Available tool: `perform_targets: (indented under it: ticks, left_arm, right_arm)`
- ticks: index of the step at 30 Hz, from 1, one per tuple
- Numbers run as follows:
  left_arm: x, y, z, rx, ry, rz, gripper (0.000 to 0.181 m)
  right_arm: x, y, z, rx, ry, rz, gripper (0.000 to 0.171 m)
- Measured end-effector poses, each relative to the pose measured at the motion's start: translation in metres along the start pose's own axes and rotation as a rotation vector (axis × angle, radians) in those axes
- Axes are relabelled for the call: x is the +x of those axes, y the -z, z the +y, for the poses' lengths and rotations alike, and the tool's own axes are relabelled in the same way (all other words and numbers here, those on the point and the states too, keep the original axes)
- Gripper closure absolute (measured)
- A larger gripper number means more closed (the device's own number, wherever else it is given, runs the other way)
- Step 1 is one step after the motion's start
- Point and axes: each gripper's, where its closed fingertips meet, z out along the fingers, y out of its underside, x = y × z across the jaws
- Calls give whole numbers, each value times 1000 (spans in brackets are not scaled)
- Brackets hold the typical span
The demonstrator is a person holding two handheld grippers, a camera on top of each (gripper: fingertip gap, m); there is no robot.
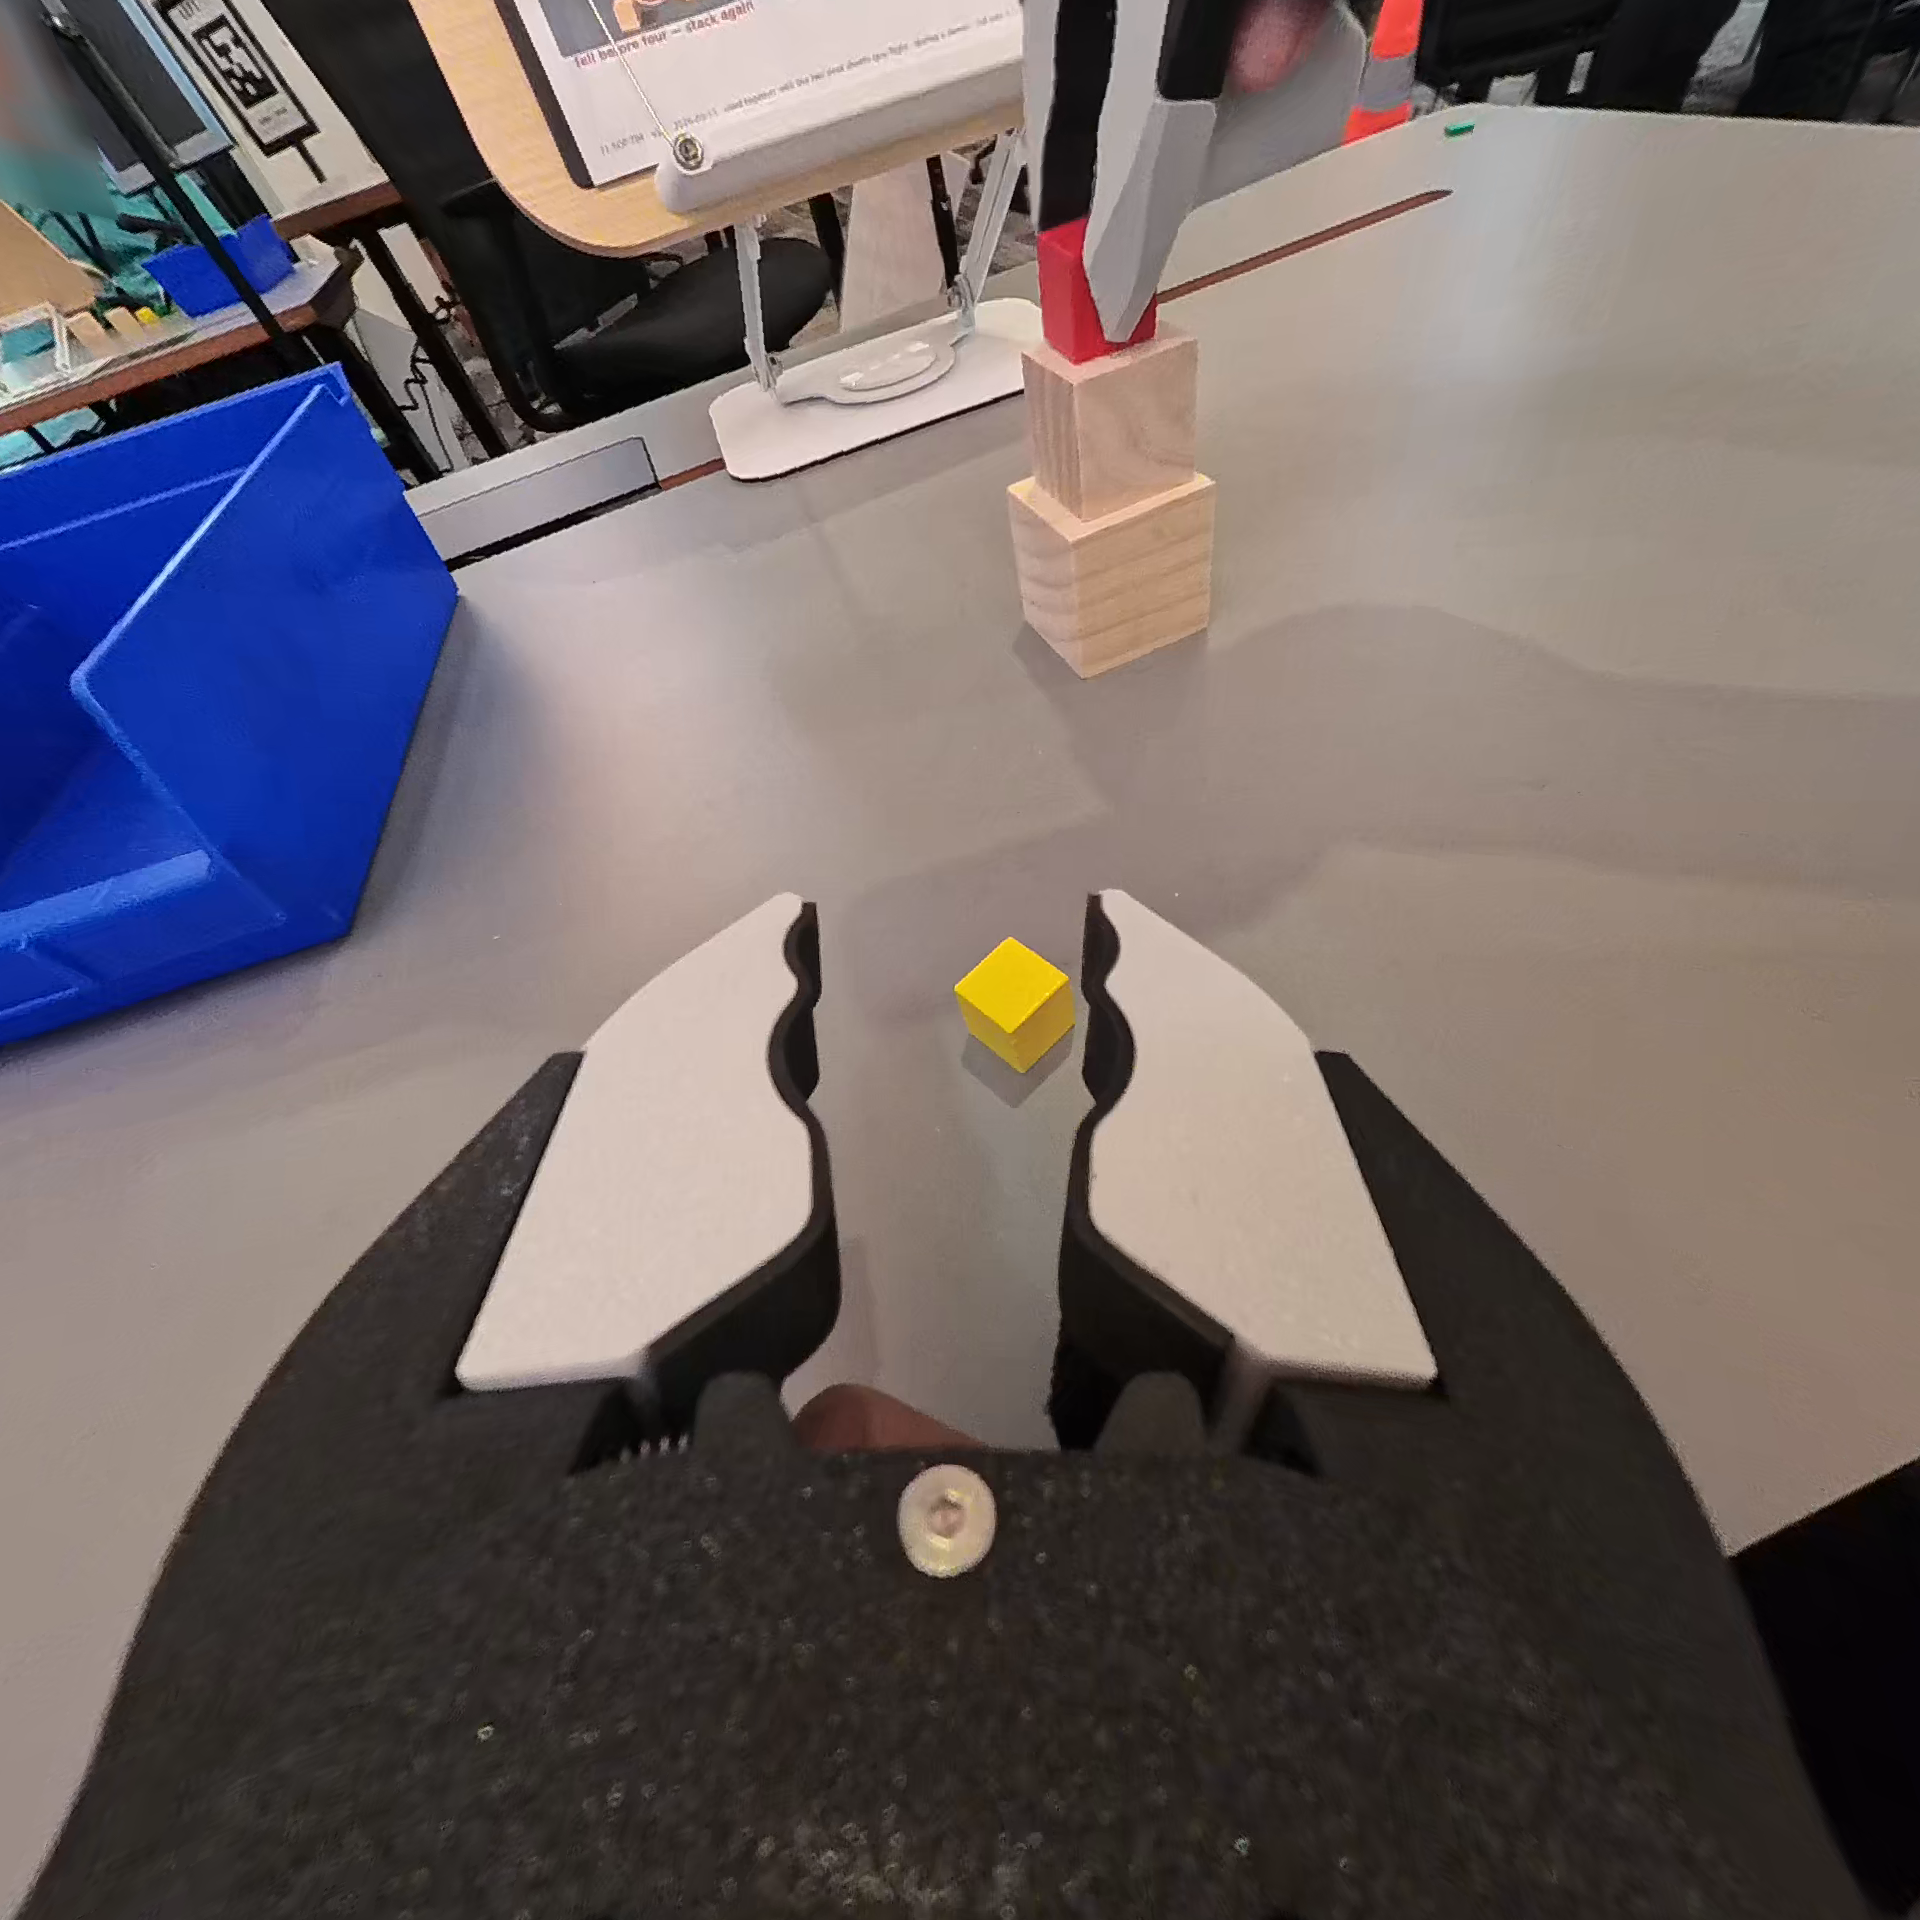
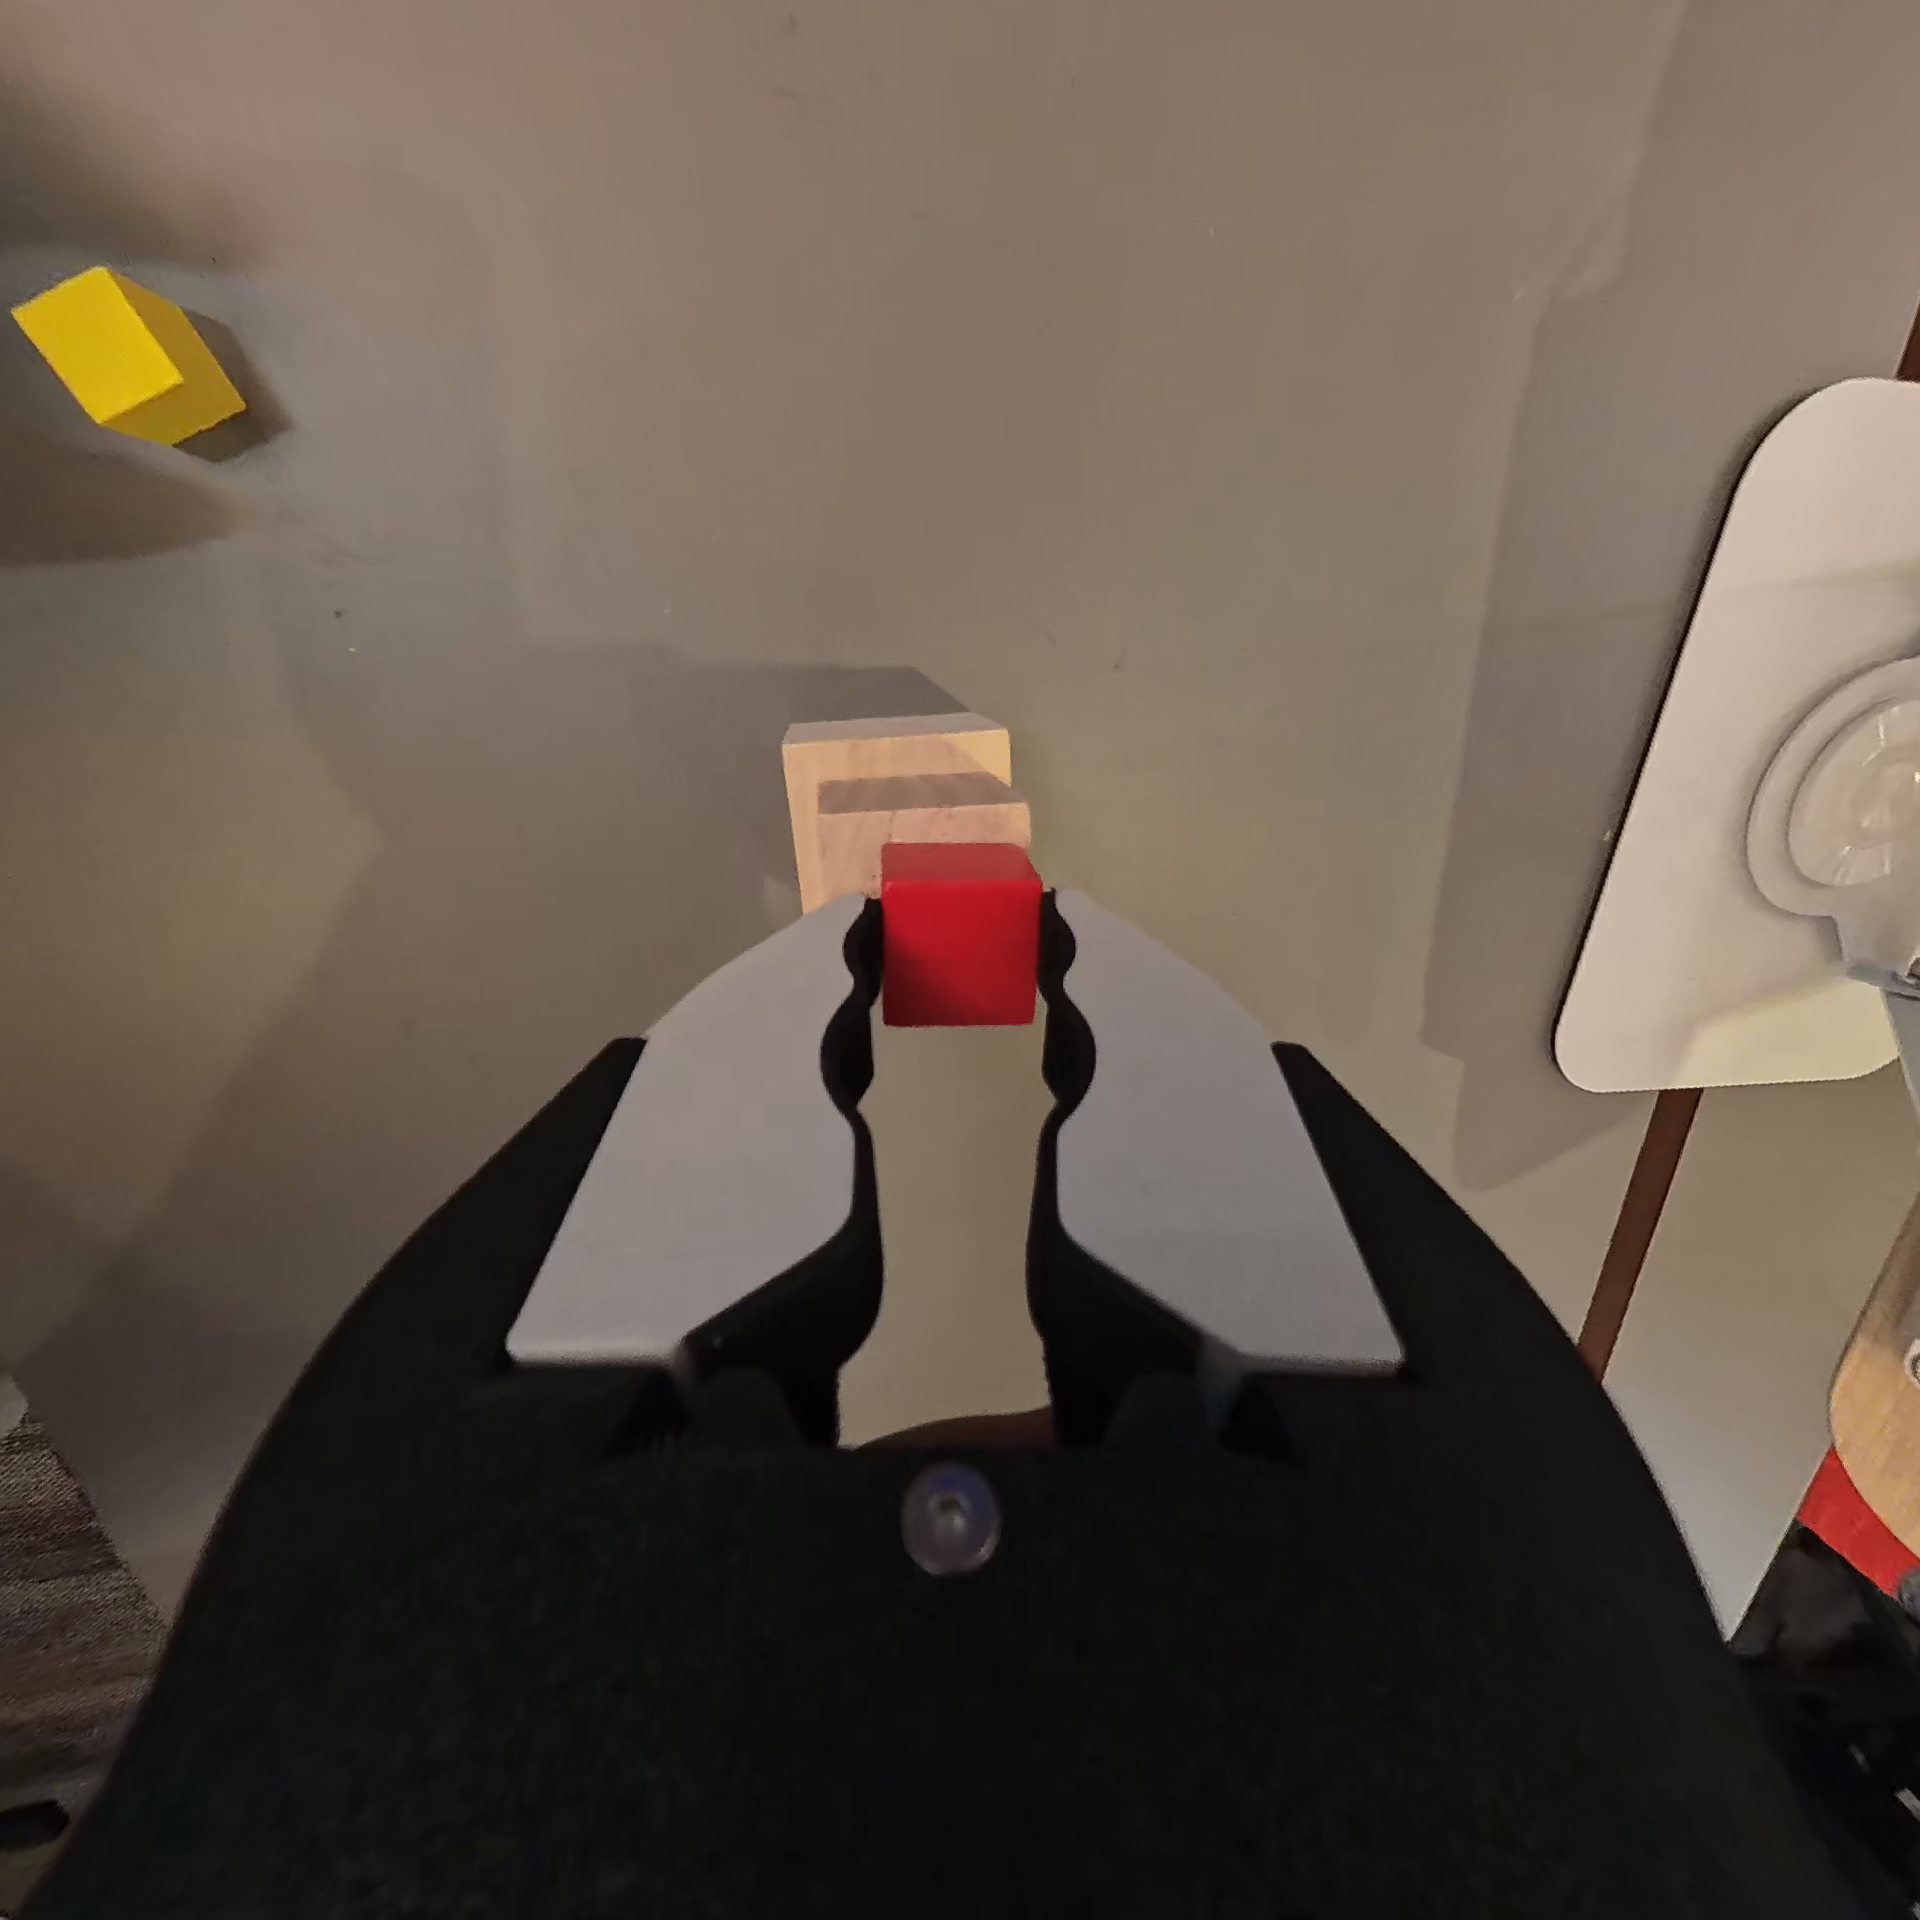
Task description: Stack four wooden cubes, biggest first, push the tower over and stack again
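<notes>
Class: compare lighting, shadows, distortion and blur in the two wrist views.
Left wrist view: bright, even light, soft shadows on the grey table, fisheye bending at the blue bin. Right wrist view: dimmer, warmer, the yellow cube stretched and smeared at the edge, the red cube sharp.

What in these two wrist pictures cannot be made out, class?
- Left wrist view: the right gripper hides part of the red cube, so the seating is unclear.
- Right wrist view: the red cube covers the two plain wooden cubes' tops.
- Left wrist view: the frame edge cuts the blue bin.
</notes>
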Motion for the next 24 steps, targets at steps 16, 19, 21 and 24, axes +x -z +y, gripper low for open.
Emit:
perform_targets:
  ticks: [16, 19, 21, 24]
  left_arm:
    - [10, -2, 22, -178, -200, 232, 130]
    - [12, -15, 33, -303, -285, 322, 128]
    - [15, -21, 38, -371, -360, 399, 129]
    - [16, -25, 42, -445, -448, 516, 131]
  right_arm:
    - [-99, 85, 69, 634, -221, 369, 126]
    - [-143, 59, 94, 719, -331, 317, 126]
    - [-166, 41, 108, 725, -384, 283, 126]
    - [-194, 28, 118, 751, -439, 202, 125]
